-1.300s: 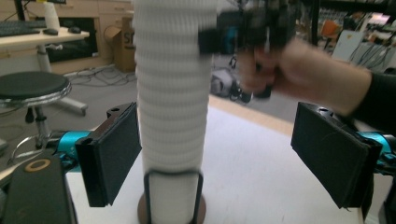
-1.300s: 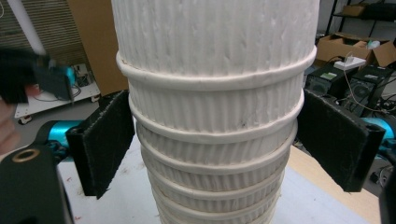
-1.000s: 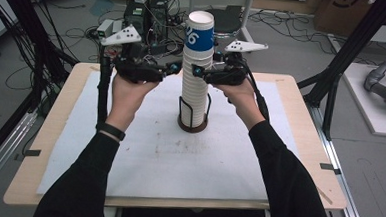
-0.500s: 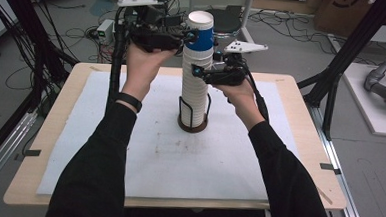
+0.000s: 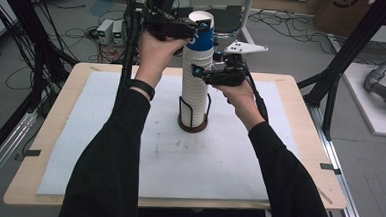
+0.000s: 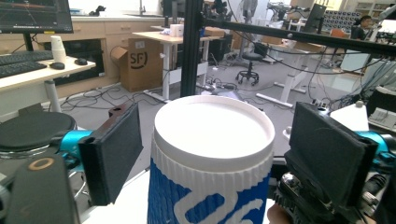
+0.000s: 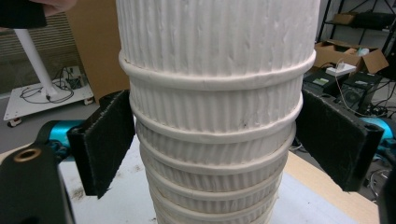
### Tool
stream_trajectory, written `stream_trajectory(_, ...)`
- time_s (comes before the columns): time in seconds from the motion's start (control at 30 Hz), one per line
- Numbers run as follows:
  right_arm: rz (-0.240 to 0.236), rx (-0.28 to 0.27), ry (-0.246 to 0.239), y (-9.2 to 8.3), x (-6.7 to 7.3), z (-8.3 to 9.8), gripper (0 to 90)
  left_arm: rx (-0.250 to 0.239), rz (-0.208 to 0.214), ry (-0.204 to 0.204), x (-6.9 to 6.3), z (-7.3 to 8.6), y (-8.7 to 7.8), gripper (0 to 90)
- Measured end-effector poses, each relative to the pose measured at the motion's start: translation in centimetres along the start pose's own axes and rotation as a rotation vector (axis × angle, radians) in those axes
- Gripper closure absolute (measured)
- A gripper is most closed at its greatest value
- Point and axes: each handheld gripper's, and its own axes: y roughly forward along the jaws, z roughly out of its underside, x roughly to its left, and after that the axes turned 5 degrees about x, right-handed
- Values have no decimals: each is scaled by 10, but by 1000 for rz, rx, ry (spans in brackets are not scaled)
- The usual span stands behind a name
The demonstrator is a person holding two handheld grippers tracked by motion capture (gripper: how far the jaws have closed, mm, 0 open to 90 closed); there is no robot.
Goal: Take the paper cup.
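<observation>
Taking the top cup off the stack

High view: your left gripper (image 5: 197,31) brackets the blue cup (image 5: 201,36) atop the stack (image 5: 194,88). Left gripper view: jaws closing, not yet touching. Right gripper view: pads (image 7: 105,140) clamp the stack. Next, squeeze and lift.

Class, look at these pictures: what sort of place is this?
Probably a robotics lab or workshop: loose cables across the floor, a desk with a keyboard, and cardboard boxes nearby.

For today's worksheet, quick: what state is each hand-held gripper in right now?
Left hand-held gripper: jaws closing around the top cup, pads not touching; open.
Right hand-held gripper: pads against the cup stack; shut on it.
</observation>
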Motion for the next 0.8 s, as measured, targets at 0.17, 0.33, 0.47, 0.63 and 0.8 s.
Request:
stream_trajectory(0.17,2,0,-5,-1,0,0,137,12,-9,1,1,1,3,292)
stream_trajectory(0.33,5,0,-3,-1,-1,0,138,15,-23,15,-1,-1,4,304)
stream_trajectory(0.47,6,-1,-8,-1,0,0,138,10,-23,29,-2,-2,2,307)
stream_trajectory(0.63,7,2,-8,-1,1,0,138,-32,-22,39,-4,-7,-4,309)
stream_trajectory(0.8,11,0,-12,-1,1,0,138,-67,-29,62,-8,-15,-10,310)
